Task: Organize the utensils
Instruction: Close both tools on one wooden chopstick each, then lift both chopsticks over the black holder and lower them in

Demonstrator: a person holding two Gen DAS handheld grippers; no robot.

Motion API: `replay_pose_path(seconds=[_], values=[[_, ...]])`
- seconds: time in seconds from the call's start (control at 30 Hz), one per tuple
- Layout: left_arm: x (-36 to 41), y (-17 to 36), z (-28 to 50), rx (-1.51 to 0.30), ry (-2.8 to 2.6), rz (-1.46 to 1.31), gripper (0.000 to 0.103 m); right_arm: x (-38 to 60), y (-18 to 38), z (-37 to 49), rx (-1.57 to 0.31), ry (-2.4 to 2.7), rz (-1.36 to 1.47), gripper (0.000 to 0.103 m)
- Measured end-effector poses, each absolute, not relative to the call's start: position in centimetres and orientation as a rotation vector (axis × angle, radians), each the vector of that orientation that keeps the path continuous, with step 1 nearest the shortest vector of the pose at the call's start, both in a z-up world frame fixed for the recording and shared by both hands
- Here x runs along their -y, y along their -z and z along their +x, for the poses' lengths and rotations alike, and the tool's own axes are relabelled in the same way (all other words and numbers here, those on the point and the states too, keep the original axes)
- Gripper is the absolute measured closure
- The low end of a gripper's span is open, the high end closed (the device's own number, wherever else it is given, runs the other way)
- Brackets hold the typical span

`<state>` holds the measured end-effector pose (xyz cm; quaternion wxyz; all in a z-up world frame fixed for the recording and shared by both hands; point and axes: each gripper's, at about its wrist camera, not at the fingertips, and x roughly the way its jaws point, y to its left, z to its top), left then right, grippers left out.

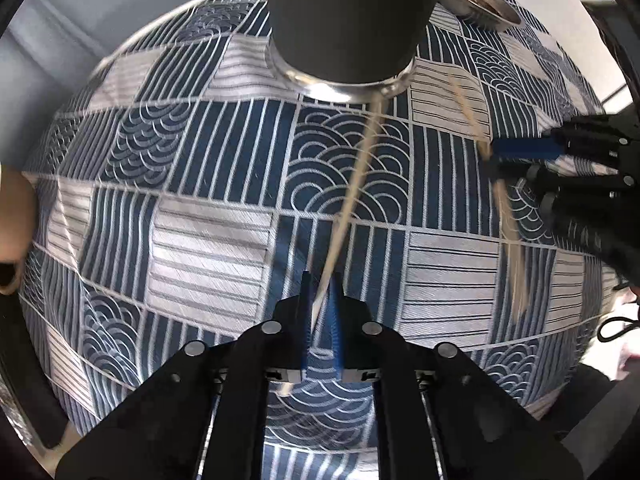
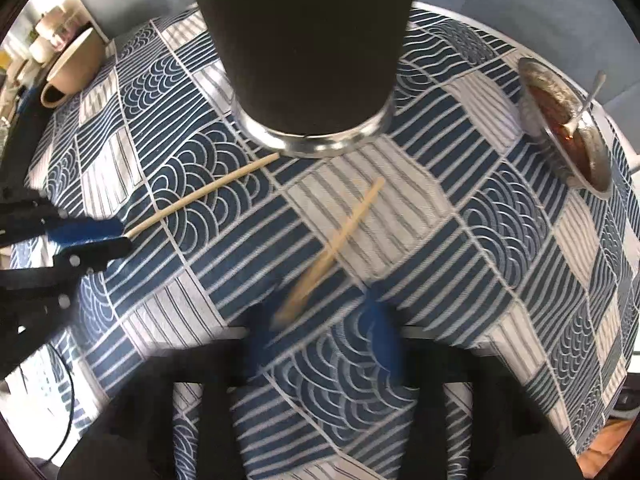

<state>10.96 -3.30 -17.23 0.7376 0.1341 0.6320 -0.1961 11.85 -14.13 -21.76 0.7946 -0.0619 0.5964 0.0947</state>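
Right wrist view, two chopsticks (image 2: 208,192), each gripper (image 1: 322,300) clamped on one, one cup (image 2: 304,48).

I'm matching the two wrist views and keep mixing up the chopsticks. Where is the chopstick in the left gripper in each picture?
Left wrist view: the chopstick runs up the middle, from the left gripper to the cup's base.
Right wrist view: the same chopstick lies at left, slanting from the left gripper up to the cup's base.
Shared landmark: the dark cup, top centre in both.
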Motion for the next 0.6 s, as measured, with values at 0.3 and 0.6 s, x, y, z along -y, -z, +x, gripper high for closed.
replay_pose_path(seconds=[0.3,0.6], values=[[1.1,17.2,9.0,-1.546,0.487,0.032,0.098,18.5,21.0,9.8,-1.337,-0.334,0.09,0.098],[-0.7,17.0,7.7,-1.579,0.458,-0.078,0.098,19.8,17.4,8.7,-1.278,-0.443,0.159,0.098]])
